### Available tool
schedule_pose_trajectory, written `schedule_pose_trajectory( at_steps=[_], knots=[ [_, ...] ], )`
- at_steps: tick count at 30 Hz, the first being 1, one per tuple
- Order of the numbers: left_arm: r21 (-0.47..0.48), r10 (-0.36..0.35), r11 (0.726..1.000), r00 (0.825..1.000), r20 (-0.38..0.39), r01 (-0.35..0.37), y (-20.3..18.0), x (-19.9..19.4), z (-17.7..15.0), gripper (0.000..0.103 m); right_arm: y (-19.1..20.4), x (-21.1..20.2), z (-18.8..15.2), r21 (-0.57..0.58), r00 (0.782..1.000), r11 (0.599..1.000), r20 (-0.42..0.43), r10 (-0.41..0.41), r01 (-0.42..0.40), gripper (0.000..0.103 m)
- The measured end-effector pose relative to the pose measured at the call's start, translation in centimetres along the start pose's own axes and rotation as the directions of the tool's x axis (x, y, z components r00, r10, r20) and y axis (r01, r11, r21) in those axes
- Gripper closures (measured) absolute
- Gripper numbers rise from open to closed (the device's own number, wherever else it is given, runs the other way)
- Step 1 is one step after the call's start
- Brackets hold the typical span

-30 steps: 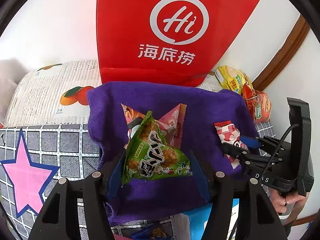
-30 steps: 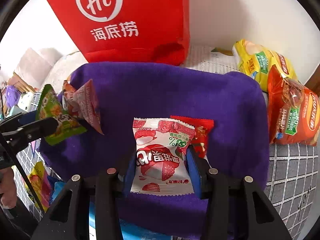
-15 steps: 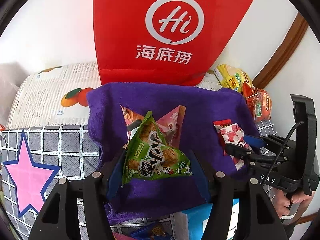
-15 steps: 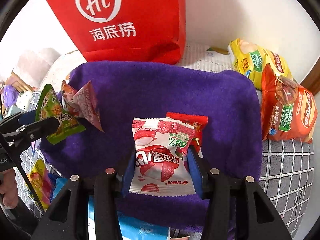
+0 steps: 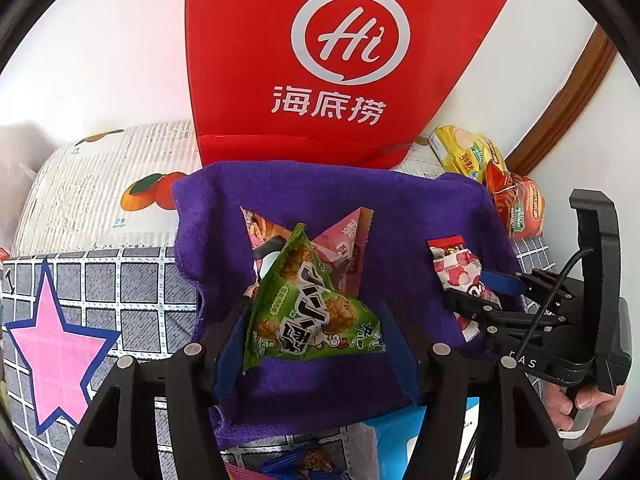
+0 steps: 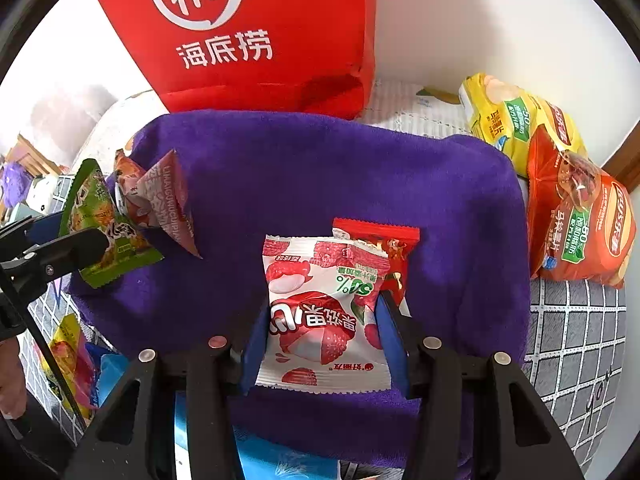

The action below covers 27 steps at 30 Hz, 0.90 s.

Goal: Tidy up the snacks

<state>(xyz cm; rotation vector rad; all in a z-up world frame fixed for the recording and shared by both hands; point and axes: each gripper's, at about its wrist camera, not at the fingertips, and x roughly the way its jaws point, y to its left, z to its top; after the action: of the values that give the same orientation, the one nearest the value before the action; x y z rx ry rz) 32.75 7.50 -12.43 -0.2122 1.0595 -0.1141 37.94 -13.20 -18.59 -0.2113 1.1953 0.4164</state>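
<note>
My left hand-held gripper pinches a green triangular snack pouch by its wide lower end; the crinkly foil pouch stands with its long axis rising away from me, its pointed tip tilted toward the red bag at the back. It hangs over the purple towel, a soft, napped cloth spread flat. Just behind it a pink pyramid pouch sits on the towel, its seam corner sticking up.

My right hand-held gripper has its blue pads against the two side edges of a white lychee candy packet, a flat, glossy pillow pack with crimped ends. Its jaws have just been easing apart a little, with the packet between them and the pads touching its sides. The packet's long axis runs away from me, print upside down to my view, one crimped end nearest me. It lies over the middle-front of the towel, overlapping a red wrapper that peeks out at its far right corner.

Right of the towel, a yellow chip bag and an orange chip bag, both puffy and shiny, rest on a grey checked cloth. The red bag is stiff paper, upright against the white wall
</note>
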Motion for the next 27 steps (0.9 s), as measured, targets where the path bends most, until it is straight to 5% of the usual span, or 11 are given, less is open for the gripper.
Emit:
schedule_pose_trajectory(
  at_steps=[4, 10, 27],
  knots=[
    [-0.001, 0.001, 1.000, 1.000, -0.004, -0.001, 0.1, 0.1, 0.0, 0.041, 0.3, 0.4, 0.0, -0.015, 1.000, 1.000, -0.016, -0.001, 0.001, 0.050],
    [0.008, 0.002, 1.000, 1.000, 0.000, -0.002, -0.1, 0.0, -0.1, 0.043, 0.4, -0.2, 0.1, -0.017, 1.000, 1.000, 0.018, -0.011, 0.011, 0.033],
    [0.042, -0.003, 0.999, 1.000, 0.011, 0.002, -1.3, -0.6, -0.1, 0.038, -0.2, -2.9, 0.0, 0.016, 0.996, 1.000, 0.092, -0.003, 0.002, 0.033]
  ],
)
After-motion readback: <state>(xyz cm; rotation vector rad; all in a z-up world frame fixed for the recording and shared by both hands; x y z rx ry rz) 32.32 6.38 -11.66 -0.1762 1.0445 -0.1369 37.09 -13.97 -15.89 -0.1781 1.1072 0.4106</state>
